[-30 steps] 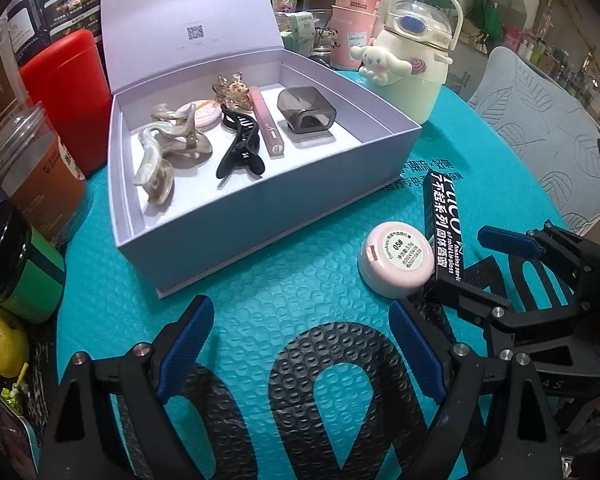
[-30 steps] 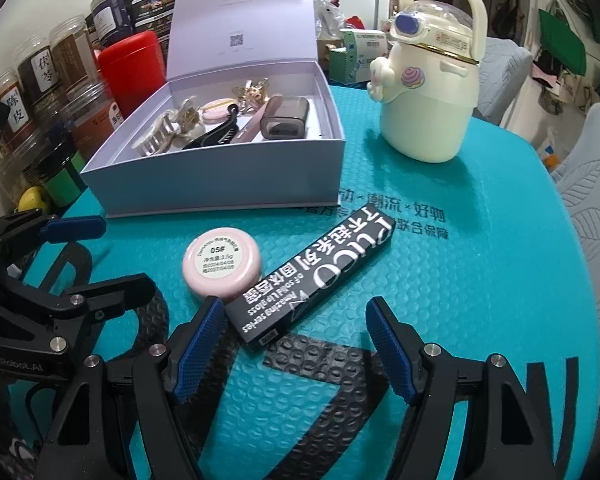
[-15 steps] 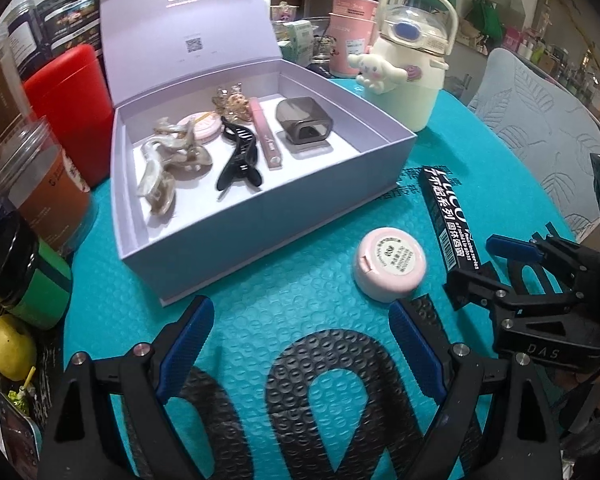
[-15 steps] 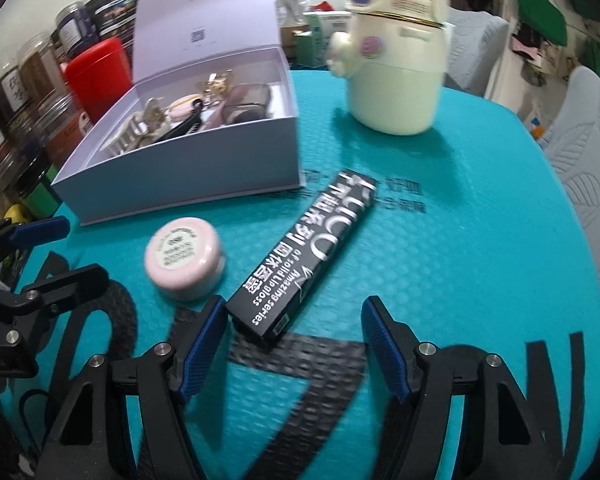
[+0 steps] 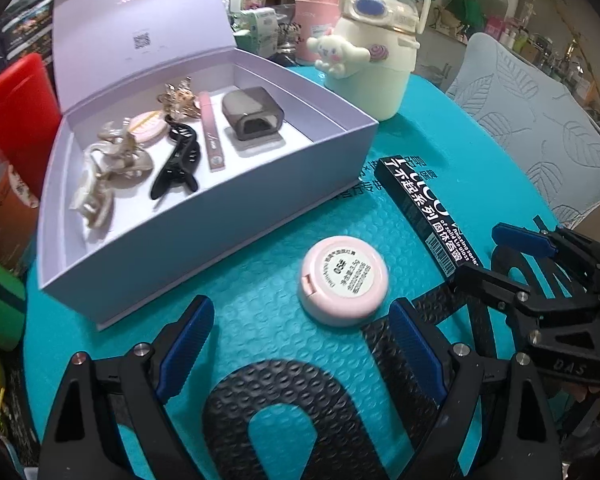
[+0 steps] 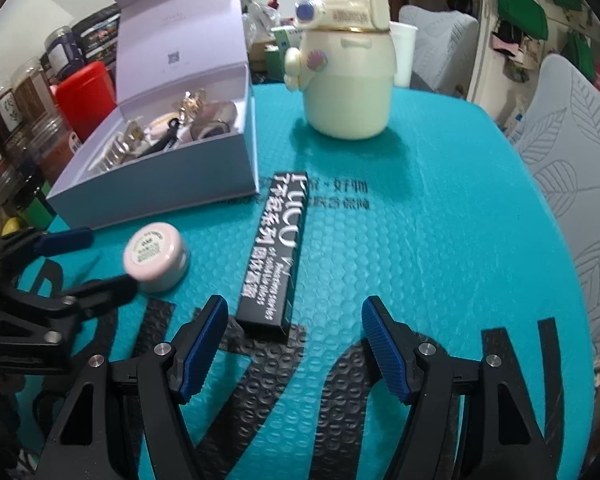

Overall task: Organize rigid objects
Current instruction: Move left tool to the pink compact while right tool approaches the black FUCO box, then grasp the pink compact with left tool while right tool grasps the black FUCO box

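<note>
The big lilac box (image 5: 204, 216) is sitting open on the teal mat (image 5: 260, 320), with its lid standing up at the back. It looks like the place where small hard things are going. Hair clips (image 5: 112, 160), a thin pink stick (image 5: 212, 136) and a small grey case (image 5: 252, 118) are already lying inside it, side by side.

Two things are lying out on the mat, near the box's front wall. One is the round pink tin (image 5: 343, 280). The other is the long black carton (image 6: 278, 252). They are probably the next to be put away.

The left gripper (image 5: 300, 344) is hanging low over the mat with its blue fingers (image 5: 186, 334) spread wide. It is holding nothing. The pink tin is sitting just ahead of the gap, closer to the right finger.

The right gripper (image 6: 296, 344) is also spread wide and holding nothing. The near end of the black carton is lying just in front of its left finger (image 6: 204, 336), not between the two.

The cream bottle (image 6: 346, 80) is standing upright behind, well apart from both grippers.
</note>
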The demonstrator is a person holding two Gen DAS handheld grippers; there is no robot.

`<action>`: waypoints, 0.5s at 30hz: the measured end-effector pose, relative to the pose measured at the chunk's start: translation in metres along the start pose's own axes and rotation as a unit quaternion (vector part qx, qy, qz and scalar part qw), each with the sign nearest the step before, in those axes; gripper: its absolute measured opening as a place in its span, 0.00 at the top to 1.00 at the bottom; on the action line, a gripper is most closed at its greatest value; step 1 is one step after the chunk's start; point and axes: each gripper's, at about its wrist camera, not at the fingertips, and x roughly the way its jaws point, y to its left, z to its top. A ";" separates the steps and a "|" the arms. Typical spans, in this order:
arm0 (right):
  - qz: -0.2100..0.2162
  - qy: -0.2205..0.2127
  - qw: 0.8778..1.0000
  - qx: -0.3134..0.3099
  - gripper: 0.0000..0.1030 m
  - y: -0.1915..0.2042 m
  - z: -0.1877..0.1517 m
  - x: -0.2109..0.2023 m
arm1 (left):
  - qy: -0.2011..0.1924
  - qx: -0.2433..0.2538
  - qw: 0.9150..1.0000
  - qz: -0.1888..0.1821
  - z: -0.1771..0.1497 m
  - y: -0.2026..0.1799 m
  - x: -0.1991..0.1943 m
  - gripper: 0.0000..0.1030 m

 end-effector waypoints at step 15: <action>0.008 0.012 1.000 -0.017 0.50 -0.003 0.014 0.026 | -0.008 0.023 1.000 -0.009 0.014 -0.011 0.021 0.30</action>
